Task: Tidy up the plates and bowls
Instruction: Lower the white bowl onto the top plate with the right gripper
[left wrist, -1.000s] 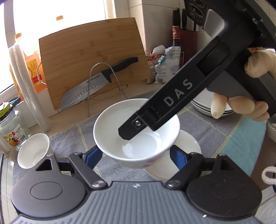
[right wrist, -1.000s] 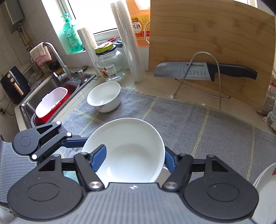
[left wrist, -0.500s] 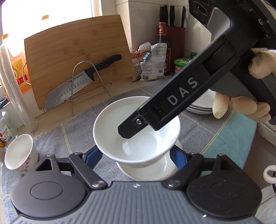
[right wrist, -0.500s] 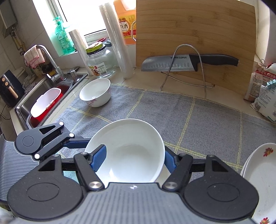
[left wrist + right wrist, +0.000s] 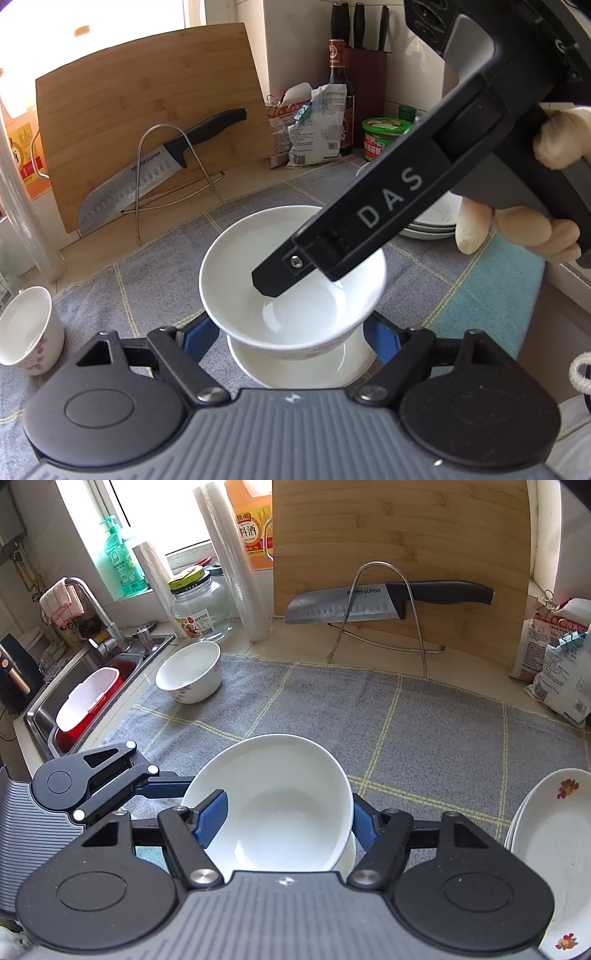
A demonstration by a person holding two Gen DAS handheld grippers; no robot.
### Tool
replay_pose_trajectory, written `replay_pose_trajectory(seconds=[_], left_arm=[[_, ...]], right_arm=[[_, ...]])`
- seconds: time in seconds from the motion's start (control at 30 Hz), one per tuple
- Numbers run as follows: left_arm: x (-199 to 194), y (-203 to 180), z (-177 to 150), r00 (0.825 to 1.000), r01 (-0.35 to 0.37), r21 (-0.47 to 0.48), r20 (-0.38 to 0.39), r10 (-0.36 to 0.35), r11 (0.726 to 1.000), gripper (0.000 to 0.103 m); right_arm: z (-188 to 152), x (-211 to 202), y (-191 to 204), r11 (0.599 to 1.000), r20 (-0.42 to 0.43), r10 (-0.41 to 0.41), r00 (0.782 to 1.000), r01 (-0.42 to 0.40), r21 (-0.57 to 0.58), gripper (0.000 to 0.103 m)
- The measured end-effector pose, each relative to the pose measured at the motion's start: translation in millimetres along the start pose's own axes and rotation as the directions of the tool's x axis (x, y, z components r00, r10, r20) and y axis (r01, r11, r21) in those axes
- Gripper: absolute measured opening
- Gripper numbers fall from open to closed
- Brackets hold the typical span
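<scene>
Over mat (image 5: 406,716) — both jaws gripping bowl (image 5: 295,291)

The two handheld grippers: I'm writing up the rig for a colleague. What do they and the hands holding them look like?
Both grippers are black, with a ribbed grey body, two round black discs, silver pivot screws and blue finger pads. The right gripper has "DAS" printed in pale letters along its finger. The hand holding it wears a cream glove. The left gripper looks the same; its hand is out of view.

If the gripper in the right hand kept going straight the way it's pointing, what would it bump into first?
The right gripper already has the white bowl between its fingers, one finger reaching inside it, so that comes first. Past the bowl it points down at the grey checked cloth, probably next, though depth is hard to judge.
</scene>
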State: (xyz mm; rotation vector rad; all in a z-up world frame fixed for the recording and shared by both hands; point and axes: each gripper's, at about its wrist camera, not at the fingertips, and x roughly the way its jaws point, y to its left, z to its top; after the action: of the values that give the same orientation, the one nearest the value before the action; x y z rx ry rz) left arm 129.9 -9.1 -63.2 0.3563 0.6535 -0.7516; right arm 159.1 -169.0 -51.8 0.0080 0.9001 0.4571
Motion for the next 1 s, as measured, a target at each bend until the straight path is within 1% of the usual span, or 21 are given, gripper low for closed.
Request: replay_pose_trajectory(seconds=[0.2,0.63,0.77,1.0], left_arm=[[4,0,-5,1.000,0.019,-0.012,-0.017,-0.019,1.000,0.084],[13,-1,-9,0.998,0.033,-0.004,-0.049,-0.033,0.999,0.084],[15,-2,-8,0.998,0.028,0.007,-0.058,-0.028,1.000,0.084],[18,0,-9,0.997,0.038,-0.004,-0.065,-0.038,0.999,0.084]], right_arm=[[-4,4,1,1.000,-0.020,-0.010,1.000,0.010,-0.005,0.075],[-13,13,-4,1.000,-0.043,-0.013,0.999,0.014,0.028,0.075],[-13,16,-4,0.999,-0.051,-0.016,0.999,0.018,0.030,0.075],[-13,19,-5,0.999,-0.058,-0.013,0.998,0.015,0.035,0.075]])
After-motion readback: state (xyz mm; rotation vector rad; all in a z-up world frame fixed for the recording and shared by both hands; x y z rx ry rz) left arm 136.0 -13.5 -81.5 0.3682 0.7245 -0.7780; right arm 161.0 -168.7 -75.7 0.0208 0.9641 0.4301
